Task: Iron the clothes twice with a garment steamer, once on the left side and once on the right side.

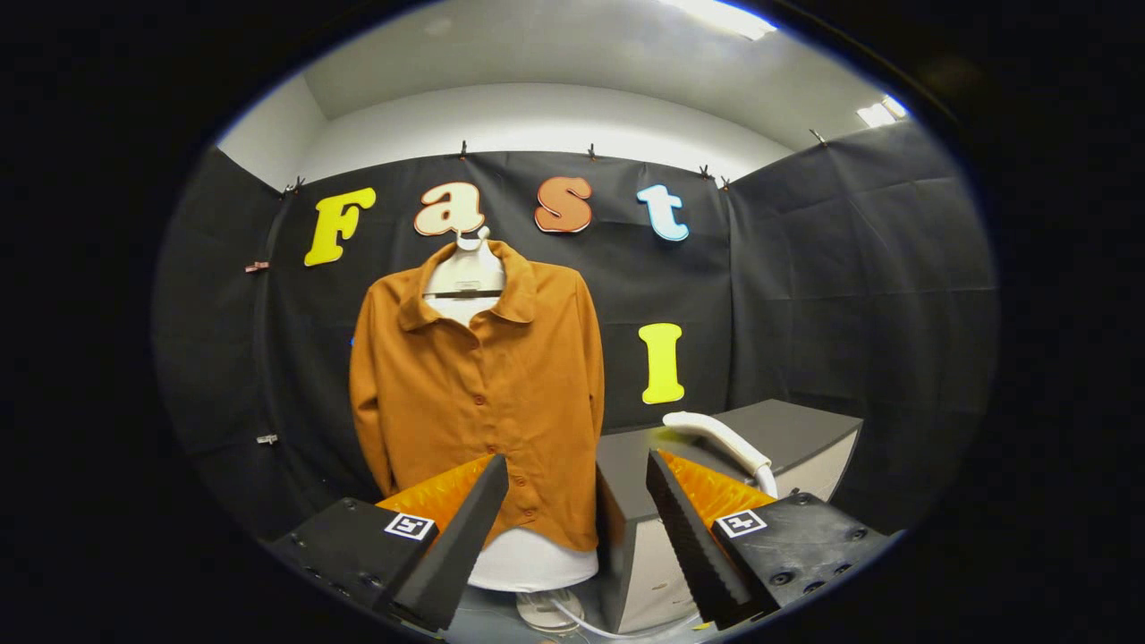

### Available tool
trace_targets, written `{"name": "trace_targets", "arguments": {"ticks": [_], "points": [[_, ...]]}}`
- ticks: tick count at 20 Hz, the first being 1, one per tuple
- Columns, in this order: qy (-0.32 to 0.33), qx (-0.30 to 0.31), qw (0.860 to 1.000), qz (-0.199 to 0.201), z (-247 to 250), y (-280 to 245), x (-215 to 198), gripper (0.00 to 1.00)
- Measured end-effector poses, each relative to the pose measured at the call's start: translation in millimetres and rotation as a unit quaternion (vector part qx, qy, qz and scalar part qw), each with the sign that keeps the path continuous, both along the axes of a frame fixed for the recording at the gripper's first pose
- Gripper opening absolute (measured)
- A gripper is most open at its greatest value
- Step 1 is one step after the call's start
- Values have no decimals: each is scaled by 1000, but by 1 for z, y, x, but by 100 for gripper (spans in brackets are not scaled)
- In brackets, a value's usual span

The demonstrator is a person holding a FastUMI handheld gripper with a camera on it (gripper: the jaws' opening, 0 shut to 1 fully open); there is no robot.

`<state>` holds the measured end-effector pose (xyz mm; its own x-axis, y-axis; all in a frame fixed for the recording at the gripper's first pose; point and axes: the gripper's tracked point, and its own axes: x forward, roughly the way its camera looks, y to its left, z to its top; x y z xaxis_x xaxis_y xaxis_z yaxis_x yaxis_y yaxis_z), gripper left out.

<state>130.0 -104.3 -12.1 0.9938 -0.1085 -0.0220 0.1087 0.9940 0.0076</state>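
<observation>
Tool (577, 528) spread wide, holding nothing, ready for pickup. Steamer (720, 438) rests on the desk (805, 429) ahead-right; shirt (479, 385) hangs ahead-left for access.

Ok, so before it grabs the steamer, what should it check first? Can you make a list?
1. Fingers open wide enough: ok. The gripper has its fingers spread with nothing between them.
2. Steamer in sight: ok. The white steamer lies on the grey cabinet, beyond the right-hand finger.
3. Steamer lined up between the fingers: not ok. It sits off to the right of the gap, so the gripper probably has to turn that way.
4. Shirt ready: ok. The orange shirt hangs buttoned on a white form, straight ahead.
5. Steamer switched on: cannot tell.
6. Cord out of the way: cannot tell. A white cord trails by the stand below.
</observation>
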Motion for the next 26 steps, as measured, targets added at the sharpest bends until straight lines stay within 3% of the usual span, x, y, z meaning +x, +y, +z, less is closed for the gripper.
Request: {"name": "trace_targets", "arguments": {"ticks": [5, 14, 26], "points": [[4, -2, 1000, 11, 0, -57, 52, 98], [31, 11, 999, -4, -18, -159, 127, 97], [92, 36, 995, -3, -62, -239, 204, 96]]}}
